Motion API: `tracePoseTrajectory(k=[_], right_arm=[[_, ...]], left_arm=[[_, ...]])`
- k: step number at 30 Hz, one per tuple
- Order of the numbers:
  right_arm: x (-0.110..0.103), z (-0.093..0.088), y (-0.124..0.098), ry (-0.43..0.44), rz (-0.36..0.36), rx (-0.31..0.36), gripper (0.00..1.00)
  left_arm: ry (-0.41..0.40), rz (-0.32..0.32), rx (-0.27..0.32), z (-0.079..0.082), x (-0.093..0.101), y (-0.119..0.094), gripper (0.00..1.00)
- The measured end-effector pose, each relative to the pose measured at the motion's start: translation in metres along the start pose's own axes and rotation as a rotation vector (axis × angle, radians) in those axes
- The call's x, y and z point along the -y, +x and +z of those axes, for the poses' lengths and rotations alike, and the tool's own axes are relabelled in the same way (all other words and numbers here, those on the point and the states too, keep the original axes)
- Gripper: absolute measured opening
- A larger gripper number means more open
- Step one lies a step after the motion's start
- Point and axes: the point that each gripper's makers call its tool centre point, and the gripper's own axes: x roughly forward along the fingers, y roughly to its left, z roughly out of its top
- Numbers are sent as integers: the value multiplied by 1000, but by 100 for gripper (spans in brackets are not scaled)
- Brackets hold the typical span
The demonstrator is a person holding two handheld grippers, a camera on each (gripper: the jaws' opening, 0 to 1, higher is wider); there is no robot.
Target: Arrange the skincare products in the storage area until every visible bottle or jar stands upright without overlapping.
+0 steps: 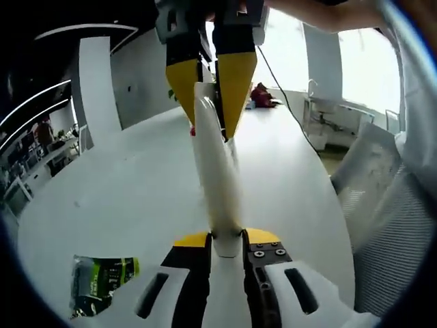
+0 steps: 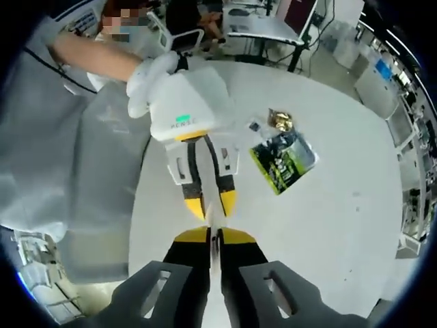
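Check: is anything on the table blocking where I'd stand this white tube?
Nothing visible does. The left gripper and right gripper hold the white tube over bare table; the green packet and small gold object lie off to one side.

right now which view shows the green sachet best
The right gripper view: the green sachet lies whole and flat on the white table, beside a small gold object. The left gripper view catches the sachet low at the edge, distorted and partly cut off by the left gripper.

Left tongs (image 1: 227, 240) and right tongs (image 2: 215, 236) meet tip-to-tip, both clamped.
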Motion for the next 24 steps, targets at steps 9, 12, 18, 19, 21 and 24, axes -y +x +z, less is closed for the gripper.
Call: tracePoseTrajectory(k=[9, 12, 18, 19, 21, 24], right_arm=[[19, -29, -12, 66, -34, -9, 4], [25, -29, -12, 61, -51, 0, 4], [24, -31, -12, 7, -39, -7, 4], [24, -31, -12, 7, -38, -8, 4], [28, -31, -12, 9, -37, -6, 4], [33, -33, -13, 13, -40, 10, 4]], left_arm=[[-53, 69, -10, 1, -21, 25, 1], [-54, 61, -12, 0, -24, 31, 1], [-11, 46, -20, 2, -23, 35, 1], [-10, 44, -21, 3, -22, 34, 1], [-3, 47, -25, 4, -24, 36, 3], [2, 43, -10, 7, -25, 35, 15]])
